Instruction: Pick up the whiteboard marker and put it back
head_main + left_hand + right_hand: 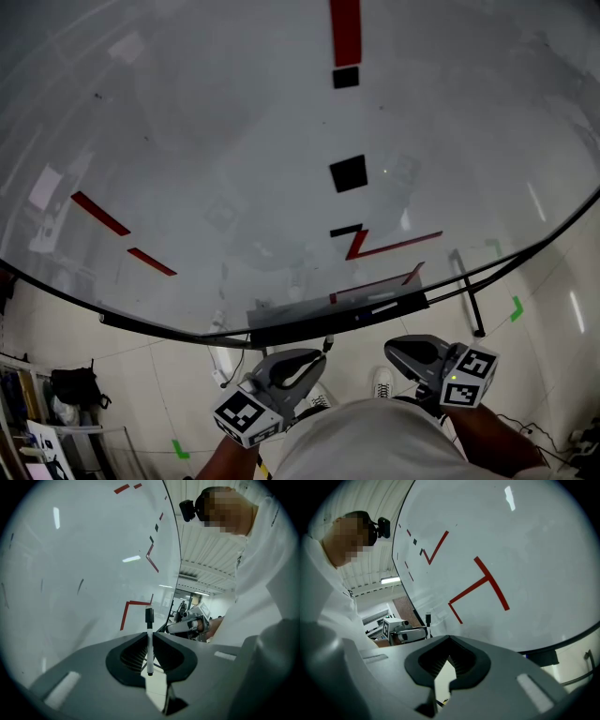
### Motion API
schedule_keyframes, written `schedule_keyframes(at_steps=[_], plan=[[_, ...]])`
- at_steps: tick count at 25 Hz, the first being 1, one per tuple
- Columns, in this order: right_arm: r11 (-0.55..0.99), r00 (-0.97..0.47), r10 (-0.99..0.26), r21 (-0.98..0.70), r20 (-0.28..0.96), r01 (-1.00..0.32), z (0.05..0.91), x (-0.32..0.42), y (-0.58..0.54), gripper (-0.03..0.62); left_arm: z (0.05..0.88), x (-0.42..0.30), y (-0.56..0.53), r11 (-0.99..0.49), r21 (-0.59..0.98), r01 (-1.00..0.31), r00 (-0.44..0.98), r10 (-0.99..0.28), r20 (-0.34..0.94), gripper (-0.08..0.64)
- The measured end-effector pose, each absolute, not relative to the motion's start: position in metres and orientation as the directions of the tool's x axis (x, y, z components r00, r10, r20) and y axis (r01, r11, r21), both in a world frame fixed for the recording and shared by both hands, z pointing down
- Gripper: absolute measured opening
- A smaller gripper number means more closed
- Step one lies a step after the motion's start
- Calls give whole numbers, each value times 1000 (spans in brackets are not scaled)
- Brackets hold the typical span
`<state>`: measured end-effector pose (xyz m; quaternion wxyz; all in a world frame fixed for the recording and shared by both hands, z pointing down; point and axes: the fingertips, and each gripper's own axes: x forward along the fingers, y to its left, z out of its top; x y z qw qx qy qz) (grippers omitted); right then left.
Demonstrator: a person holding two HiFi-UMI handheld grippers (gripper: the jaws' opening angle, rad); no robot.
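You had no words, numbers or brand names to read. On the whiteboard [234, 141], red strokes [375, 246] near its lower edge resembled a Z, though you couldn't tell if a letter was meant. Below the whiteboard, each gripper's cube [469, 375] bore only black-and-white square code patterns. The whiteboard marker [149, 620] clamped in your left gripper [150, 644] showed no legible print.

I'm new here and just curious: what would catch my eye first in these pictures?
The big whiteboard fills the head view, scattered with red strokes and a black square near its middle. At the bottom of that view, the left tongs pinch a whiteboard marker, while the right tongs are shut on nothing.
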<state>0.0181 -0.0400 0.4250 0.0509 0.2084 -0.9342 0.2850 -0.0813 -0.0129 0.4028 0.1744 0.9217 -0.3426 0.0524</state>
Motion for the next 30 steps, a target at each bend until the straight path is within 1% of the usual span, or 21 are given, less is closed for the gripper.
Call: schedule_keyframes(at_steps=[6,11,16,24,30], plan=[[767,-914,-355,-496,199,-406,415,14,-43,2,400,-85,-17,-704,245,-666,746,-623,236,55],[764,-913,-353,-502,202,-406,418,15,-41,2,401,-87,-14,-698,247,-672,740,-626,244,55],[762,-912,-358,-501,201,-410,418,17,-42,2,403,-89,-14,-713,163,-682,725,-630,280,55],[763,-913,-352,-502,205,-407,420,18,-41,2,408,-88,-16,-716,120,-687,712,-632,305,55],[760,-913,-350,-506,212,-409,424,18,-40,2,418,-86,-17,-730,15,-684,679,-629,379,55]])
